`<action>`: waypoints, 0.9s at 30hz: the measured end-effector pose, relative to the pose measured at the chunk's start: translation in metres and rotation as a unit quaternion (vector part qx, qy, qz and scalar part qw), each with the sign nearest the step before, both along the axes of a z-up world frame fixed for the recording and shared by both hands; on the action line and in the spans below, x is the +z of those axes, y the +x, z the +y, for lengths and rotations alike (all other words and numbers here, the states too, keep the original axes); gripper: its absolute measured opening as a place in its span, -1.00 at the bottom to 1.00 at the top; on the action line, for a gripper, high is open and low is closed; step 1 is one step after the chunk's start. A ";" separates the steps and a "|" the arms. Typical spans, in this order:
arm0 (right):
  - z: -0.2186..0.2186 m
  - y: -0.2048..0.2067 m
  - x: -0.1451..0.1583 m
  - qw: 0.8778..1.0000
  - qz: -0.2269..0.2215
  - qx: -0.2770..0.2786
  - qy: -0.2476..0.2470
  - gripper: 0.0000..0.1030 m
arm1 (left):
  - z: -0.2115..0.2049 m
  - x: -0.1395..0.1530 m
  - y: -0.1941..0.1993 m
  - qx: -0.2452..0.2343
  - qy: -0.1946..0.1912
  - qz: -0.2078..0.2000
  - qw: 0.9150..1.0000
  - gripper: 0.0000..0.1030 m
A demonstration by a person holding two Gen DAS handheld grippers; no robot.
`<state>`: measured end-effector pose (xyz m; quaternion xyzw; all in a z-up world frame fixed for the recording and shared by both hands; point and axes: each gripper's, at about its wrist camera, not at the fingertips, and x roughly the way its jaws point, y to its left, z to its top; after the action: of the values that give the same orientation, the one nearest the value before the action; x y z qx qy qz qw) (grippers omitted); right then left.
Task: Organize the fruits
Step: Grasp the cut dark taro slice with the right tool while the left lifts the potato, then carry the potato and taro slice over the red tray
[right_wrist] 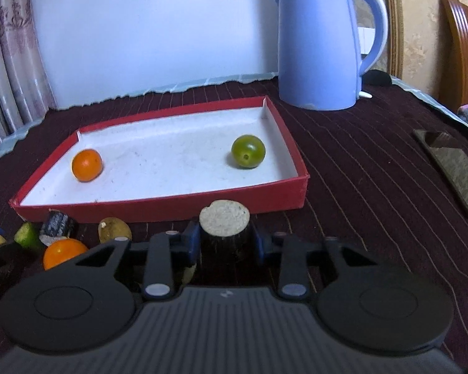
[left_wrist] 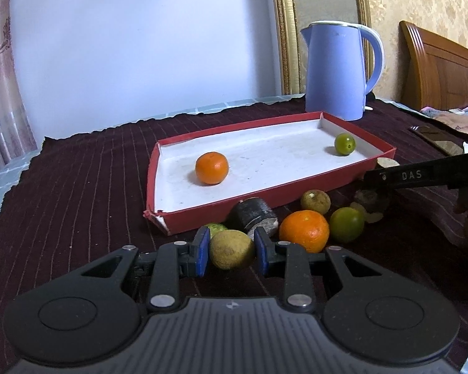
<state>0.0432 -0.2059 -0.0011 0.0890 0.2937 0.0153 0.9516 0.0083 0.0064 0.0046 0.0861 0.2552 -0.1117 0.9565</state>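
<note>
Right tool [right_wrist: 224,243] hides dark fruit's [right_wrist: 223,244] base.

Clearance list, as I see it from the left wrist view. Red tray [left_wrist: 265,191] at 12 o'clock: low walls, white floor mostly bare; I note only an orange [left_wrist: 211,168] toward 11 and a green fruit [left_wrist: 344,144] toward 1, wide open room between them. Blue kettle [left_wrist: 337,71] stands tall beyond the tray's far right corner, at 1. Loose fruit pile [left_wrist: 315,218] crowds the tray's near wall, at 12 to 2. Dark cloth [left_wrist: 78,187] from 9 to 11 lies bare. Phone [right_wrist: 452,168] at 2 in the right wrist view.
</note>
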 end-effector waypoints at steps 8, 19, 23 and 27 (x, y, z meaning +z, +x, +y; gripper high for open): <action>0.011 -0.023 0.021 0.999 -0.038 -0.003 -0.024 -0.39 | -0.017 0.007 0.007 0.018 -0.012 -0.007 1.000 -0.42; 0.033 -0.038 0.032 0.998 -0.054 0.017 -0.037 -0.39 | -0.026 0.013 0.019 0.041 -0.015 -0.013 0.999 -0.42; 0.036 -0.041 0.038 0.997 -0.063 0.021 -0.037 -0.39 | -0.028 0.020 0.022 0.040 -0.018 -0.017 0.999 -0.42; 0.037 -0.040 0.040 0.997 -0.061 0.026 -0.040 -0.39 | -0.031 0.025 0.025 0.043 -0.018 -0.024 0.999 -0.42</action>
<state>0.0034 -0.1689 0.0389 0.0420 0.2372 0.0338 0.9700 0.0330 -0.0241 0.0292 0.0601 0.2332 -0.0733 0.9678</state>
